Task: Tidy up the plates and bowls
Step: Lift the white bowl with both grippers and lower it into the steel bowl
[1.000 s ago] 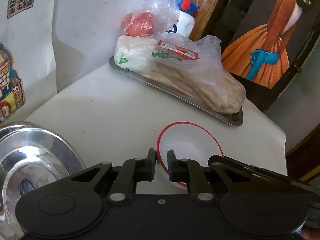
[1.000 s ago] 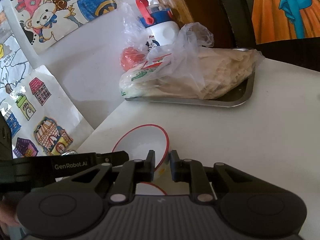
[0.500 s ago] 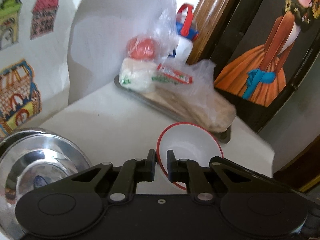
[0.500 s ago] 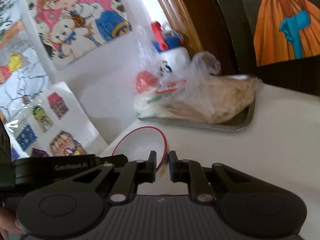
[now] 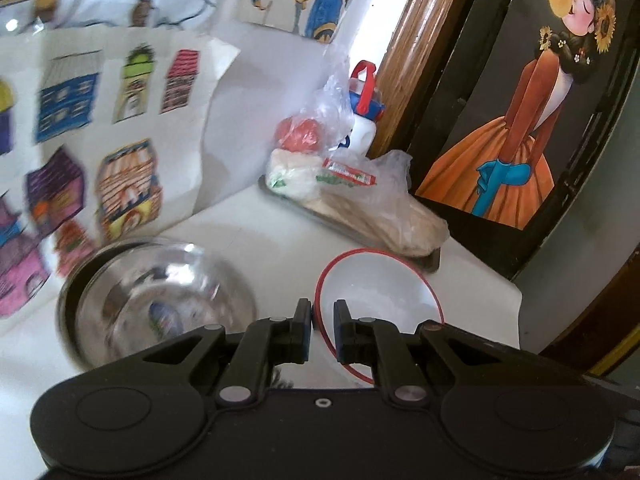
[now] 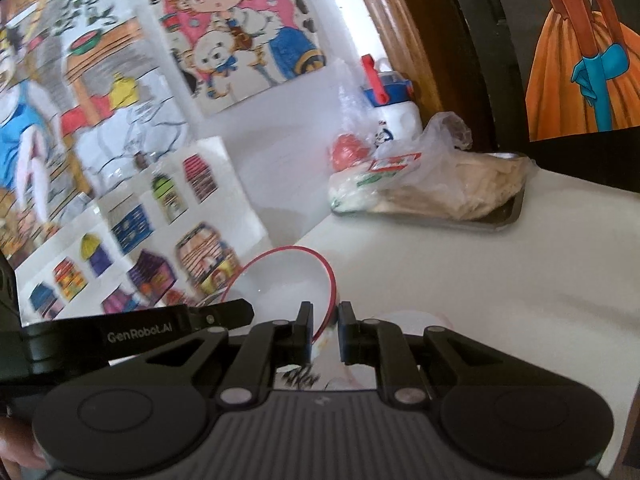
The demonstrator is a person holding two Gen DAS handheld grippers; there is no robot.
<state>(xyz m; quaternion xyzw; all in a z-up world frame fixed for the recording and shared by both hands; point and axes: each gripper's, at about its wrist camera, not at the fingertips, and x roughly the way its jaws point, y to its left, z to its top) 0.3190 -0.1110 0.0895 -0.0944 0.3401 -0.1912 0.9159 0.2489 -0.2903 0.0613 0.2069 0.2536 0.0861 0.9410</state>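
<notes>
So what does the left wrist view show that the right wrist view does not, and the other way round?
Only the left wrist view shows the steel bowl on the table, and the painted girl's face. Only the right wrist view shows the left gripper's body from the side, and a second white dish under the right gripper. Both show the red-rimmed bowl with both grippers shut on its rim, the left gripper on the left side, plus the tray and bottle.

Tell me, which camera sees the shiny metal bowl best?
The left wrist view: the metal bowl sits whole on the table, though blurred. The right wrist view does not show it clearly.
</notes>
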